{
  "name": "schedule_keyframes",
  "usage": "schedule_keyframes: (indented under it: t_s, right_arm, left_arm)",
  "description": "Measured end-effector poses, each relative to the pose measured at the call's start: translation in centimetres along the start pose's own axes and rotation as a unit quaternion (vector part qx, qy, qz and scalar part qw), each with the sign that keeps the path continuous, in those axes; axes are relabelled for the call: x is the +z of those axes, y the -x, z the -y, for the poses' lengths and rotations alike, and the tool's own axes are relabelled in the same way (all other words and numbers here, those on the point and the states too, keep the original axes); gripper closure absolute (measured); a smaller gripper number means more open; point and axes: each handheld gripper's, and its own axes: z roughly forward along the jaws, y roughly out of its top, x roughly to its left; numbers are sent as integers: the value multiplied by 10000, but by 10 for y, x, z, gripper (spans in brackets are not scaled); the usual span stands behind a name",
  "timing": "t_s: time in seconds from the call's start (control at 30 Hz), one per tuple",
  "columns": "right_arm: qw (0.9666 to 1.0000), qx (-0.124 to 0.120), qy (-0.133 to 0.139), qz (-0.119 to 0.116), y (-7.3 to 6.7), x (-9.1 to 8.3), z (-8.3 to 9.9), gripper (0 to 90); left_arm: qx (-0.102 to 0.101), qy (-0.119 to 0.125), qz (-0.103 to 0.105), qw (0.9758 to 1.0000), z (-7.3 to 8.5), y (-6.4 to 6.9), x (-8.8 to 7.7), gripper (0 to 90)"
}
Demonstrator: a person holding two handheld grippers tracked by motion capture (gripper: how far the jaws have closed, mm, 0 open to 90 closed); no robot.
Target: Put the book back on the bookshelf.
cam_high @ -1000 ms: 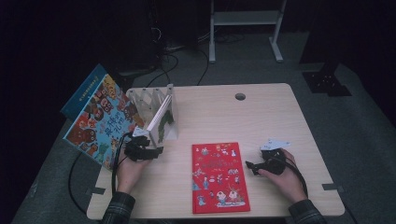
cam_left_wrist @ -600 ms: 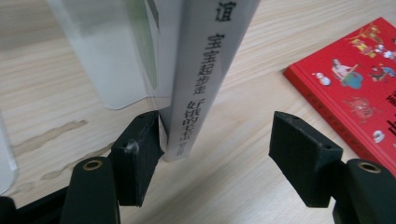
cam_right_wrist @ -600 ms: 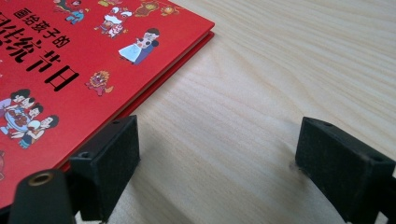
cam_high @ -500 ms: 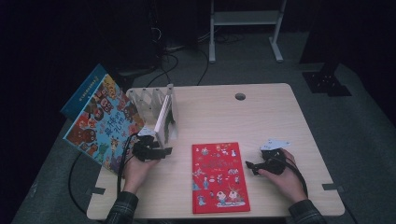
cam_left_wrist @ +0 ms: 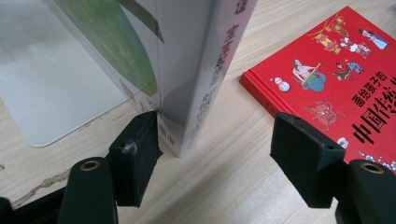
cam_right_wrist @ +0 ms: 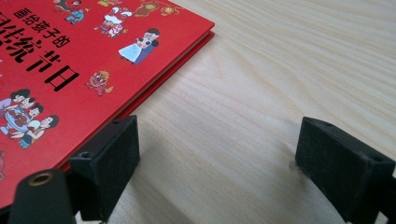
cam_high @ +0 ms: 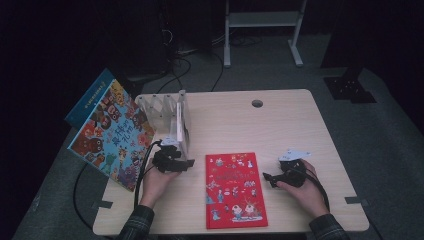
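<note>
At the left edge of the pale wooden counter, a large picture book with a busy cartoon cover leans out over the side, tilted against a white slotted book rack. Just right of it, a white-spined book stands upright at the near end of the rack. The person's left hand comes up from the bottom edge, forearm in a plaid sleeve, and holds the left claw level, pointing toward the middle of the counter. In the left gripper view its jaws stand apart, not pinching: the lower corner of the standing book sits between them, close against the left pad, while the right pad is well clear of it.

Right of that, a red hardcover book lies flat, its glossy cover printed with small figures and black Chinese characters.

Farther right, the right hand rests on the counter with the right claw low and level, pointing left toward the red book. Its blocky black jaws are spread and hold nothing; the left one sits just beside the book's edge, the right one on bare wood grain.
</note>
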Motion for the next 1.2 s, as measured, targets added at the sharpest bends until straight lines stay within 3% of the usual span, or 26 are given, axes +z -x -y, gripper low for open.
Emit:
schedule_keyframes:
  t_s: [0.33, 0.43, 0.67, 0.83, 0.93, 1.07, 1.2]
  right_arm:
    - [10000, 14, 2, 4, 0, 0, 0, 128]
    - [10000, 16, 0, 5, 0, 0, 0, 128]
    - [10000, 8, 0, 10, 0, 0, 0, 128]
    - [10000, 21, 1, 9, 0, 0, 0, 128]
    - [10000, 16, 1, 13, 0, 0, 0, 128]
    - [10000, 21, -3, 19, -1, 0, 0, 136]
    - [10000, 77, -12, 58, -1, -5, -2, 213]
  left_arm:
    - [201, -79, -178, 9996, 7, 2, -16, 290]
    - [285, 7, -208, 9994, 11, 6, -21, 310]
    - [825, 128, -14, 9965, 28, 21, -29, 393]
    - [903, -31, 202, 9957, 38, 39, -28, 398]
    - [1010, -142, 339, 9942, 41, 49, -25, 387]
    - [1252, -312, 524, 9903, 42, 62, -17, 351]
    - [1490, -458, 626, 9858, 41, 73, -8, 323]
